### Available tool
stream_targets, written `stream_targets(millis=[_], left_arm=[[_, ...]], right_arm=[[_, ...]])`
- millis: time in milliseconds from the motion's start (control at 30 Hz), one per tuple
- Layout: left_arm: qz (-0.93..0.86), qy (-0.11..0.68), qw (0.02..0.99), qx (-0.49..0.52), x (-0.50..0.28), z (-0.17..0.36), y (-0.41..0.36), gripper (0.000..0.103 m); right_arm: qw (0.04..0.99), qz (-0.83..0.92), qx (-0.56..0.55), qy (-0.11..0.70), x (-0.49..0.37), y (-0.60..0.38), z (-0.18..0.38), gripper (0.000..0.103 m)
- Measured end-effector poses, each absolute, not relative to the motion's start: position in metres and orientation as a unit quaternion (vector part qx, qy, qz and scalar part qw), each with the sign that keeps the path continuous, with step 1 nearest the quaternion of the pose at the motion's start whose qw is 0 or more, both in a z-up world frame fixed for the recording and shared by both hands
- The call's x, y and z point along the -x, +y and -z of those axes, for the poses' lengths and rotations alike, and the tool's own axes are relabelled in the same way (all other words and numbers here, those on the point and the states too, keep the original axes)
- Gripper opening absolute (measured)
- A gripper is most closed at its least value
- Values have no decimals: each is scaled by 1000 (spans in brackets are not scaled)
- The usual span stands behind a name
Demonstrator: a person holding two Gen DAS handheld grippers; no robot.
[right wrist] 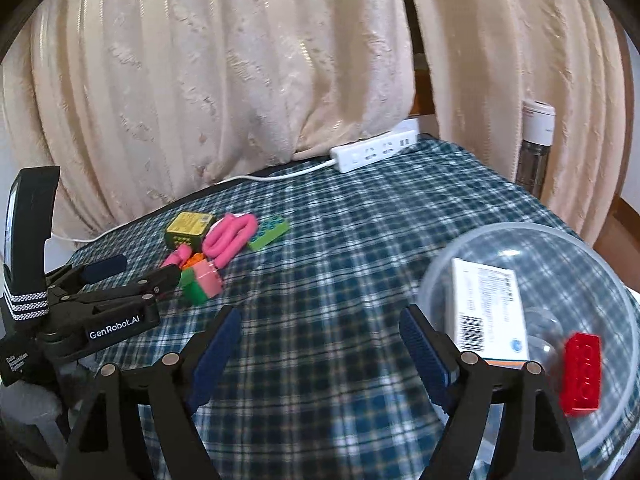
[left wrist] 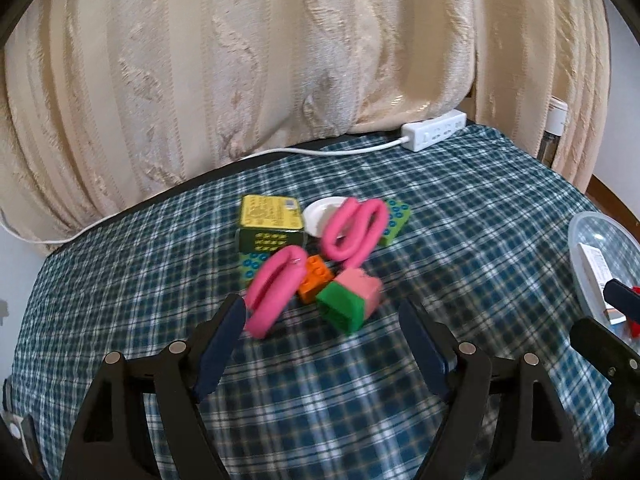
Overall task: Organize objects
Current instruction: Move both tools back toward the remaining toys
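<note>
A heap lies mid-table: two pink foam loops [left wrist: 276,292] [left wrist: 354,232], a green-and-pink brick [left wrist: 352,300], an orange brick [left wrist: 316,276], a yellow-green box [left wrist: 272,220], a white lid [left wrist: 320,212] and green dotted plates [left wrist: 396,220]. My left gripper [left wrist: 322,308] stands open just short of the heap, its left finger [left wrist: 224,340] beside the nearer loop, nothing pressed. My right gripper [right wrist: 320,316] is open over bare cloth, left of a clear bowl [right wrist: 430,276]. In the bowl lie a white carton [right wrist: 488,312] and a red brick [right wrist: 582,376].
A checked cloth [right wrist: 340,220] covers the table. At the back edge lies a white power strip [right wrist: 376,150] with its cable, in front of cream curtains [right wrist: 240,80]. A bottle [right wrist: 536,144] stands behind the curtain at the right. The left gripper's body [right wrist: 100,304] shows at the right view's left side.
</note>
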State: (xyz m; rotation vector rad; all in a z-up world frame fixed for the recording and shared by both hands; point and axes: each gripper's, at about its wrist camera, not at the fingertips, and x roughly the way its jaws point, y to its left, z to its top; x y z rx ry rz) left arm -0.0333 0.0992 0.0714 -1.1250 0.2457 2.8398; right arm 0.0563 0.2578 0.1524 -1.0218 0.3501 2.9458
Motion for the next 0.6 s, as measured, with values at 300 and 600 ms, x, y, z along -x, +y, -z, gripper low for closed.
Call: stream_targets(millis=[300, 600], left_arm=[[-923, 61, 12, 379, 42, -64, 61, 80], [-920, 36, -19, 390, 52, -57, 26, 80]], right_arm=[[-40, -936, 339, 85, -32, 226, -151, 85], [-83, -926, 363, 61, 2, 195, -139, 85]])
